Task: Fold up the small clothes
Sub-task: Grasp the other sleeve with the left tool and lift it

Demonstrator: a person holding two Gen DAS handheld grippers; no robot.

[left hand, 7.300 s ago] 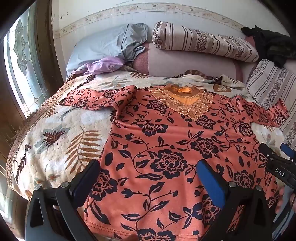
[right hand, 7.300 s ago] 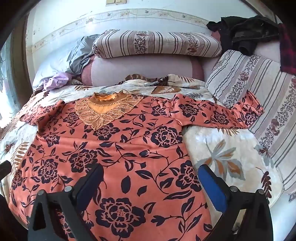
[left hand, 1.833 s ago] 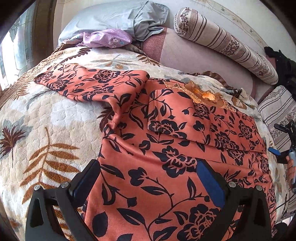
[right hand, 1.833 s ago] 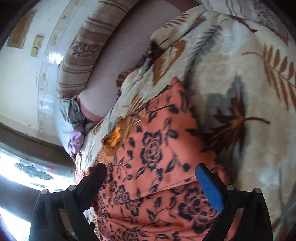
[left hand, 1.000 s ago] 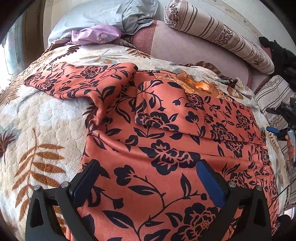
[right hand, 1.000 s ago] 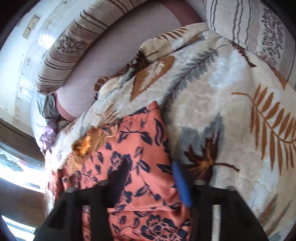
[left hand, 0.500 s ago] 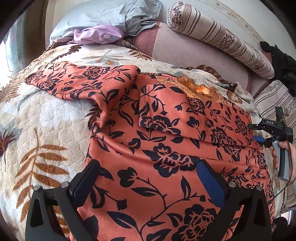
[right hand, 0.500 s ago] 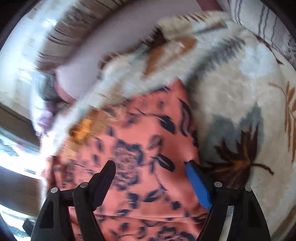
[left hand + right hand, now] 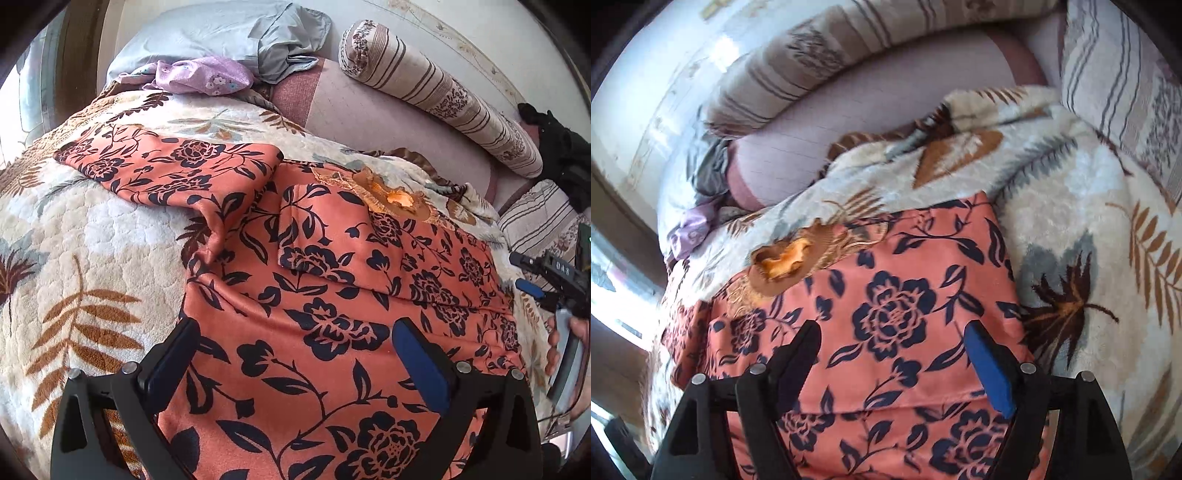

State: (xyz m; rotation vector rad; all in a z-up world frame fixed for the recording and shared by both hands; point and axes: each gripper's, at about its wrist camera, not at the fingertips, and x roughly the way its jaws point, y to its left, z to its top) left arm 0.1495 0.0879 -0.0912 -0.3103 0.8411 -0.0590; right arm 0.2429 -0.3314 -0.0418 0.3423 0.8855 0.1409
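Observation:
An orange top with dark flowers [image 9: 317,317] lies flat on the bed. Its right sleeve [image 9: 354,251] is folded in over the chest, below the golden embroidered collar [image 9: 395,195]. Its left sleeve [image 9: 162,170] still stretches out to the left. My left gripper [image 9: 295,354] hovers open over the lower body of the top, holding nothing. My right gripper [image 9: 892,350] hangs over the folded right side of the top [image 9: 897,314], jaws opening, nothing between them. It also shows at the right edge of the left wrist view [image 9: 532,277], held by a hand [image 9: 576,350].
A cream blanket with leaf prints [image 9: 92,258] covers the bed. Striped bolsters [image 9: 443,92], a grey pillow [image 9: 221,33] and a lilac cloth [image 9: 199,75] lie at the head. A striped cushion [image 9: 1123,74] stands to the right. Dark clothes [image 9: 565,147] sit in the far right corner.
My right gripper has pulled back from the folded sleeve toward the right edge of the top, rolled, and its jaws narrowed then widened. The left gripper has barely moved.

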